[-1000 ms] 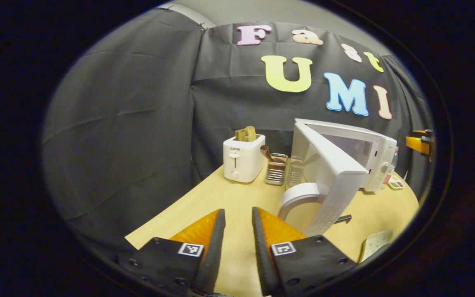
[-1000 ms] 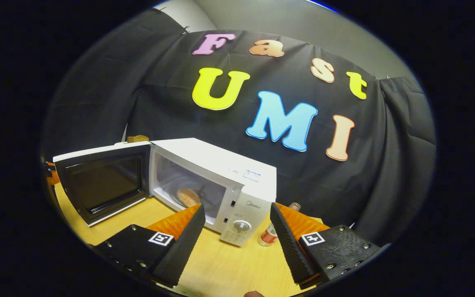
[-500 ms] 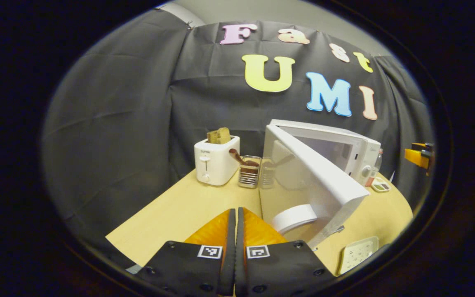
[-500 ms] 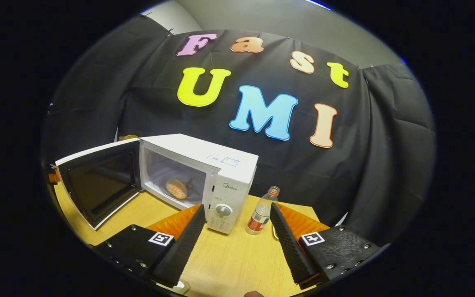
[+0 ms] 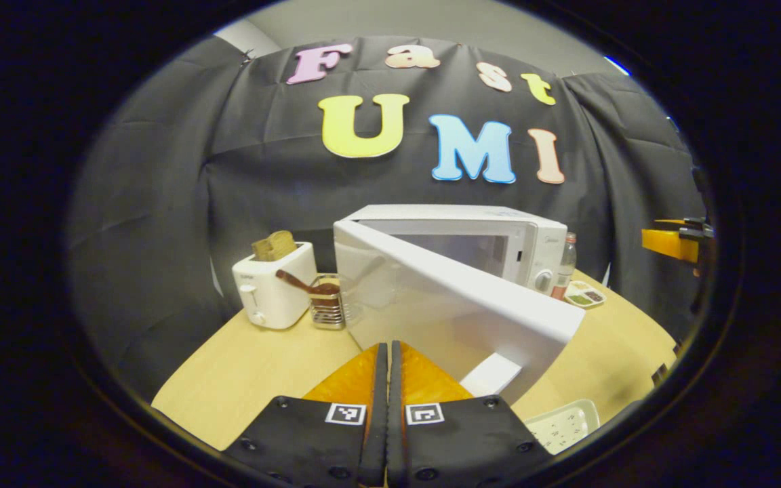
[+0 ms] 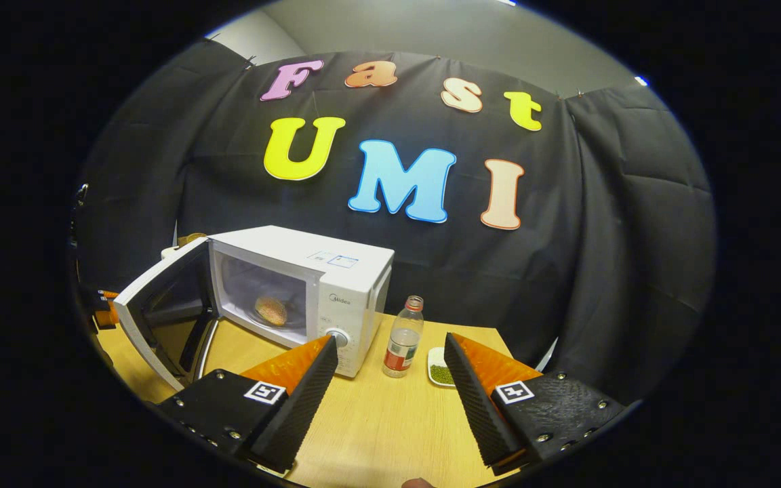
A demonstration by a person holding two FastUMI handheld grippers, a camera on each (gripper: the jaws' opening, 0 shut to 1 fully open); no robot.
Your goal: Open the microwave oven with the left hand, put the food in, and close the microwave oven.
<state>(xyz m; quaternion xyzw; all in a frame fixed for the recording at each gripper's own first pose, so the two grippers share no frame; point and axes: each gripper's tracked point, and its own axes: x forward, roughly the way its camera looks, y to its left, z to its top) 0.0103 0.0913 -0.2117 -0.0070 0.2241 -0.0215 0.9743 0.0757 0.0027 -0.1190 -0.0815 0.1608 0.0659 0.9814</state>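
Observation:
The white microwave [image 5: 458,234] stands at the back of the wooden table with its door [image 5: 445,305] half open. My left gripper [image 5: 385,349] is shut with nothing in it, its tips right at the door's outer face, left of the handle [image 5: 492,373]. I cannot tell whether they touch. In the right gripper view a round browned piece of food [image 6: 270,310] lies inside the microwave [image 6: 309,278], behind the angled door [image 6: 160,318]. My right gripper [image 6: 390,386] is open and empty, back from the microwave's control panel.
A toaster [image 5: 272,285] with bread and a wire utensil holder [image 5: 326,308] stand left of the microwave. A plastic bottle [image 6: 403,337] and a small dish [image 6: 439,374] sit to its right. A white tray [image 5: 563,423] lies near the table's front edge.
My left gripper went from open to shut and swung in behind the door. The door has turned partway toward the microwave. My right gripper has drawn back, still open.

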